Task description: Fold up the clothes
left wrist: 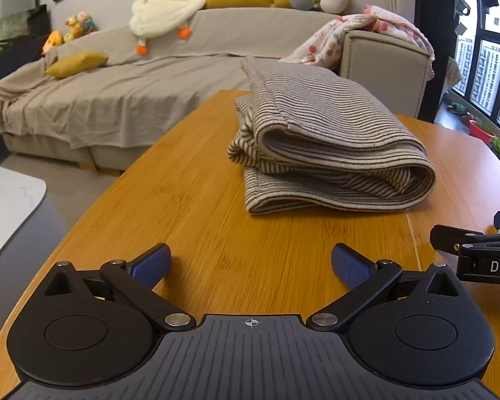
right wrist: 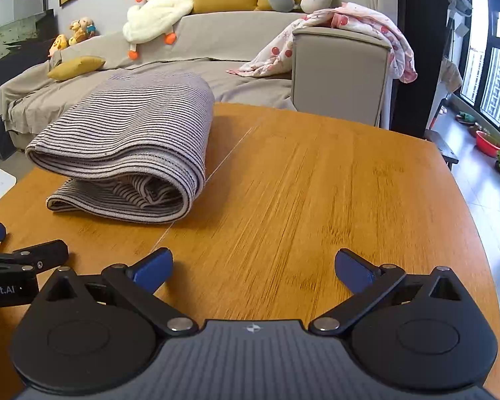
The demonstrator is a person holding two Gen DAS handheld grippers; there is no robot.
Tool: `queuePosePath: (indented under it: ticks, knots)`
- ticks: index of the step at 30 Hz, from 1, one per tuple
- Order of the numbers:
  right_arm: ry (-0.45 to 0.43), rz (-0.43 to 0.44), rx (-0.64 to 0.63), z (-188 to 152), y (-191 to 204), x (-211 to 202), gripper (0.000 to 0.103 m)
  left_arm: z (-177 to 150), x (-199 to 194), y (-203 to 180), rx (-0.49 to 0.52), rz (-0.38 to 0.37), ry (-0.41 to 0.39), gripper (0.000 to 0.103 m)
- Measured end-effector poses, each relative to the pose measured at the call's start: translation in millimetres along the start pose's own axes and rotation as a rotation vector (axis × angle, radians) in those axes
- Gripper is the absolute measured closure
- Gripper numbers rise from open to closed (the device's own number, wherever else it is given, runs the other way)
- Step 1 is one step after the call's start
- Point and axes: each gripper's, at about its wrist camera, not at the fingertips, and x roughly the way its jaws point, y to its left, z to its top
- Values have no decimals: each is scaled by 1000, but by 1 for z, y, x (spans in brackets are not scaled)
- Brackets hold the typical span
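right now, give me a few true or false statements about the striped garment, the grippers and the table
1. The striped garment lies folded on the wooden table. True.
2. The left gripper is clamped on the garment. False: it is open, with only bare table between its fingers.
3. The right gripper is open and holds nothing. True.
4. The plush duck sits on the table. False: it lies on the sofa behind.

Both devices, left gripper (left wrist: 251, 263) and right gripper (right wrist: 253, 268), are built of black linkages, silver rivets, ribbed grey housings and blue-padded fingers (left wrist: 350, 266).
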Motion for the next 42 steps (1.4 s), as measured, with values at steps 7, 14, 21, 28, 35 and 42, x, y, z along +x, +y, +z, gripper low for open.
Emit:
queuePosePath:
  ticks: [7, 14, 21, 28, 35, 42]
  knots:
    - [1, 0, 0, 1, 0, 0, 0, 0, -2, 0, 1, -1, 2, 0]
    - [0, 0, 0, 1, 0, 0, 0, 0, -1, 0, 0, -1, 2, 0]
    - [0, 1, 0, 1, -1, 1, 0, 0, -1, 1, 0, -2, 2, 0]
    - [0, 1, 0, 1, -1, 0, 0, 0, 0, 1, 0, -2, 2, 0]
    - [0, 1, 0, 1, -1, 1, 0, 1, 0, 1, 0, -2, 2, 0]
    - [0, 1, 0, 1, -1, 1, 0, 1, 0, 1, 0, -2, 2, 0]
